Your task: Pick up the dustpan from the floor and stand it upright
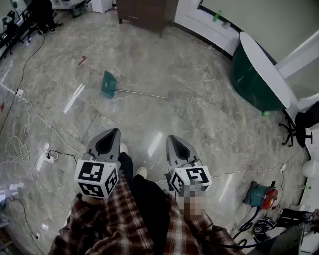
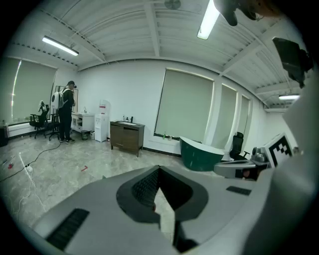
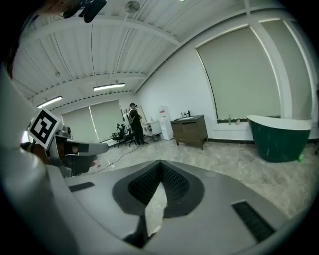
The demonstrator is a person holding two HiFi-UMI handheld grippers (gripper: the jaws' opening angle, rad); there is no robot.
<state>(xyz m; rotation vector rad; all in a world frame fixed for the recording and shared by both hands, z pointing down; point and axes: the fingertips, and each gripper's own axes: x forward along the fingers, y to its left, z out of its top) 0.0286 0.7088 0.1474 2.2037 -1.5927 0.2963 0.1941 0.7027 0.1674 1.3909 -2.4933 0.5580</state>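
1. The left gripper (image 1: 113,133) is carried low by the waist with its jaws pressed together on nothing, as nothing is within reach.
2. The dustpan (image 1: 108,84) lies flat on the floor (image 1: 164,124) well ahead, handle running rightward (not stood up yet).
3. The right gripper (image 1: 172,139) matches it, jaws closed and empty, probably idle until the person walks up.

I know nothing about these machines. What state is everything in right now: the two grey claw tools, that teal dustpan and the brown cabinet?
Left gripper: jaws shut, nothing between them.
Right gripper: jaws shut, nothing between them.
Teal plastic dustpan with long metal handle: lying on the floor, not yet picked up, well ahead of both grippers.
Brown wooden cabinet: standing against the wall, doors closed.
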